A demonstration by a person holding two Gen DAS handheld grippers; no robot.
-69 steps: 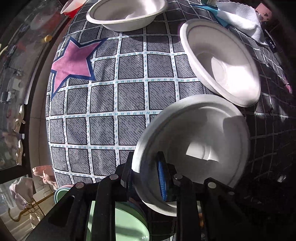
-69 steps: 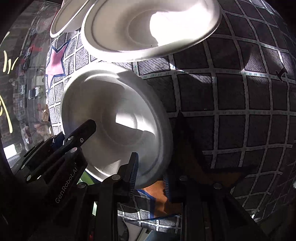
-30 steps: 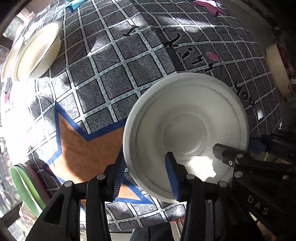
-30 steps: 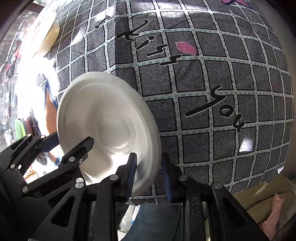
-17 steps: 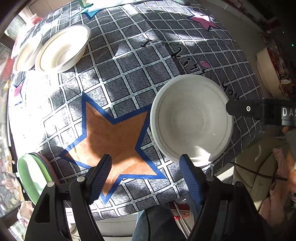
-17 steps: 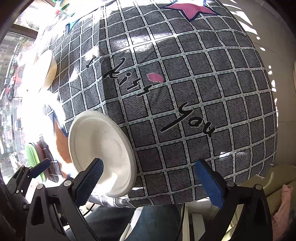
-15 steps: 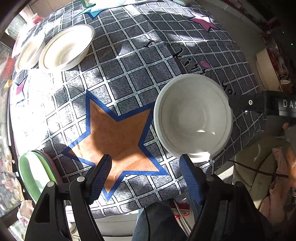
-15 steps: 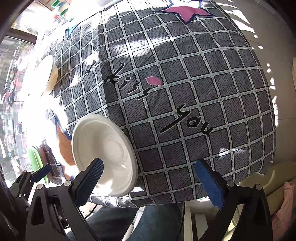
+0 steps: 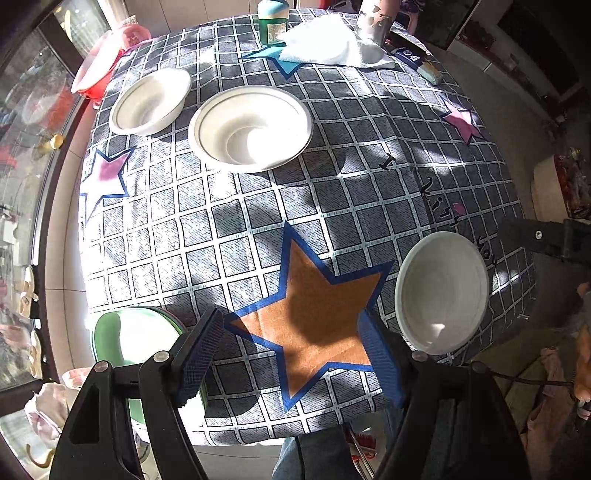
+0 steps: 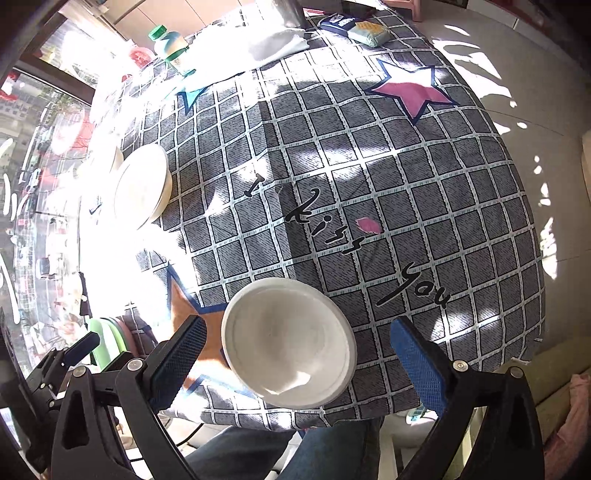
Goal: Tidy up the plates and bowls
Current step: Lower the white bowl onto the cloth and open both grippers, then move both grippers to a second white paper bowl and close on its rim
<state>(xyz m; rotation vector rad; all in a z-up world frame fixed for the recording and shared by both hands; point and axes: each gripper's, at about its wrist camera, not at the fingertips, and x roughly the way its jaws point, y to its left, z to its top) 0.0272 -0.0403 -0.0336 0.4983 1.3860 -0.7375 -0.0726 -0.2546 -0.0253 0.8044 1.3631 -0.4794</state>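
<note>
A white bowl [image 9: 441, 291] rests near the front right edge of the checked tablecloth, beside the orange star; it also shows in the right wrist view [image 10: 290, 341]. My left gripper [image 9: 291, 354] is open and empty, raised above the orange star. My right gripper [image 10: 295, 363] is open and empty, raised above that bowl. Two more white bowls sit at the far left, a large one [image 9: 251, 127] and a smaller one [image 9: 149, 101]. A stack of green plates [image 9: 129, 339] lies at the front left edge.
A red basin [image 9: 98, 64] stands at the far left corner. A green bottle [image 9: 273, 22], a white cloth [image 9: 325, 48] and small packets [image 10: 354, 27] lie at the back. The table's front edge is close, with a person's legs [image 10: 280, 454] below.
Both grippers held the white bowl, carried it to the front right of the table, then opened and let it go. Both have since pulled back and upward.
</note>
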